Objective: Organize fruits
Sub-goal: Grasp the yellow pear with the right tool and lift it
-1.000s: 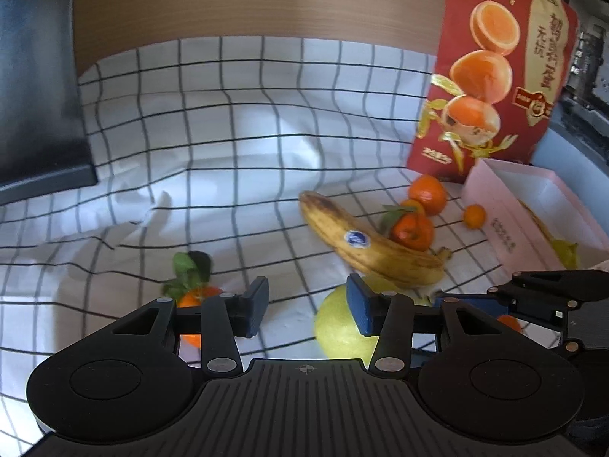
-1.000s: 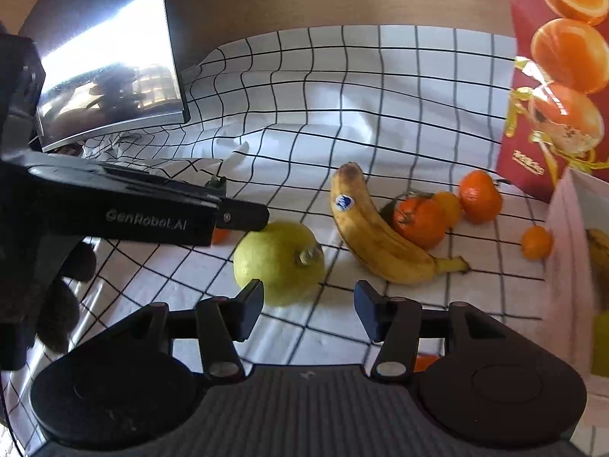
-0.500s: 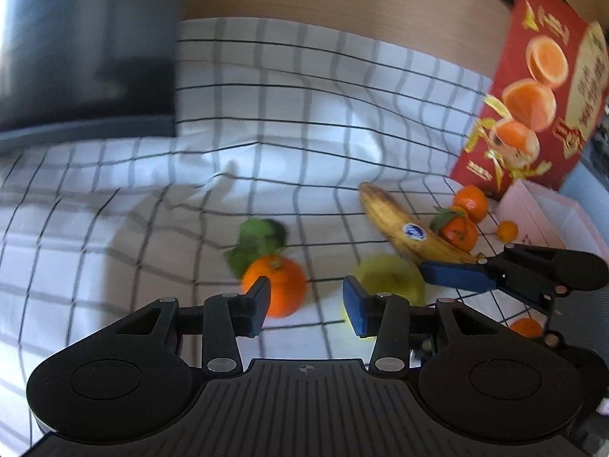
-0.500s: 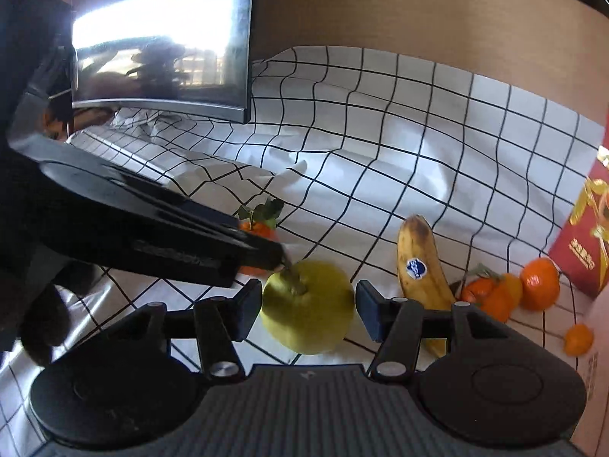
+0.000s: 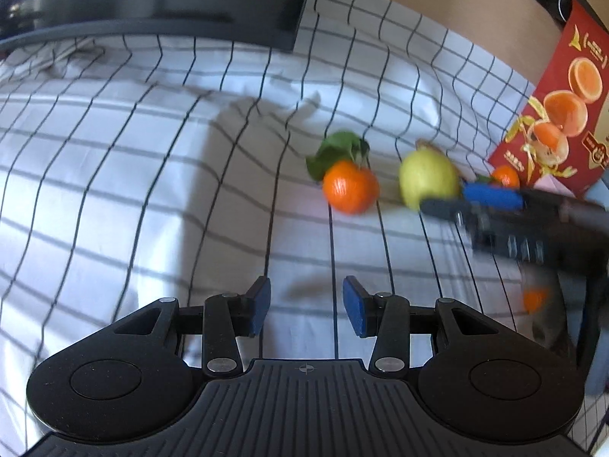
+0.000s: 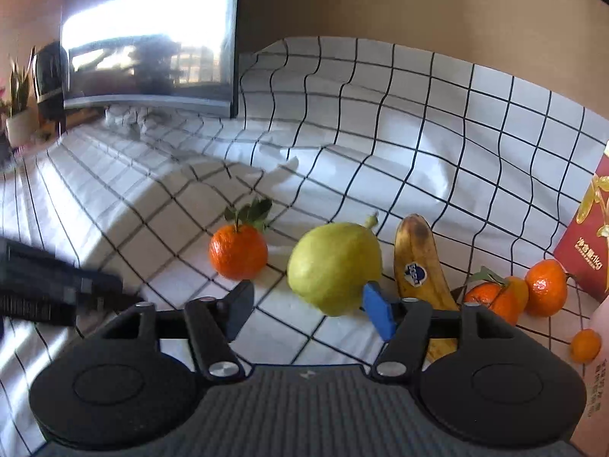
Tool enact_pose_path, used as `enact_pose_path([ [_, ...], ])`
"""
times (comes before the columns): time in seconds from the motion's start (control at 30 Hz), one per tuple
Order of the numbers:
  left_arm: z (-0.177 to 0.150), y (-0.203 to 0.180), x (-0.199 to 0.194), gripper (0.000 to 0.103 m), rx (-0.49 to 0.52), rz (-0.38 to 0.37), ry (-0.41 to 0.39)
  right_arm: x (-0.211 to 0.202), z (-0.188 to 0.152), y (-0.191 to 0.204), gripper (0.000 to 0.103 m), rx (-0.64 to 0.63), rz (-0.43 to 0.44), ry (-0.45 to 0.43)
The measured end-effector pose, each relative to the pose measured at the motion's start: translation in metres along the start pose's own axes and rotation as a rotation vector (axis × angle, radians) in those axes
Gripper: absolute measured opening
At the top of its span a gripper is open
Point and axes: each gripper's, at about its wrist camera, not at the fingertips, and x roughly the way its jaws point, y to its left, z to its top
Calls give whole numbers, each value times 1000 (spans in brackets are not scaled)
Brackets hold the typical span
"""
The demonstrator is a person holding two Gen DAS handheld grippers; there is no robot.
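A yellow-green pear [image 6: 333,266] lies on the checked cloth [image 6: 380,144], its near side just inside my right gripper [image 6: 308,306]. The jaws are opening; the right pad [image 6: 377,308] is close to the pear and the left pad stands well apart from it. A leafy mandarin [image 6: 238,251] sits left of the pear and a spotted banana [image 6: 418,262] sits right of it. My left gripper [image 5: 306,306] is open with only cloth between its pads, well short of the mandarin [image 5: 350,186] and pear [image 5: 426,177].
More mandarins [image 6: 544,285] cluster right of the banana, beside a red fruit carton [image 6: 586,243] and a pink box [image 6: 593,381]. A dark monitor [image 6: 152,38] stands at the back left. In the left wrist view the right gripper [image 5: 491,205] reaches in from the right.
My left gripper has pulled back and to the left, away from the leafy mandarin and the pear. The right gripper's jaws have widened around the pear.
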Motion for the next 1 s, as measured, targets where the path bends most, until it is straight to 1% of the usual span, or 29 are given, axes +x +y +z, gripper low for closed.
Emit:
enact_pose_path([
  [0.17,-8,-7,-8,46,17,-13,6,4,9,-5,67,36,-11,-10],
  [0.3,-4,-13,-9,46,29,-21,-4,-6,7,-10,67,56,-4,-14],
  [0.4,-2,-18,-8,46,25,-28,-9,-14,9,-19,67,108,17,-8],
  [0.47,-3,-21,-9,46,23,-35,-13,-16,15,-25,67,142,32,-5],
  [0.57,-6,-22,-15,46,18,-43,-16,-12,37,-38,67,225,53,0],
  [0.63,-10,-21,-22,46,10,-42,-20,0,55,-52,67,316,82,38],
  [0.73,-18,-15,-35,46,-18,-35,-30,32,81,-70,67,465,141,130],
  [0.8,-23,-11,-44,46,-33,-24,-40,53,91,-76,67,522,150,165],
  [0.9,-31,-1,-59,46,-71,0,-57,85,95,-77,66,569,115,238],
  [1.0,-36,11,-70,46,-110,33,-72,105,90,-70,65,563,96,287],
])
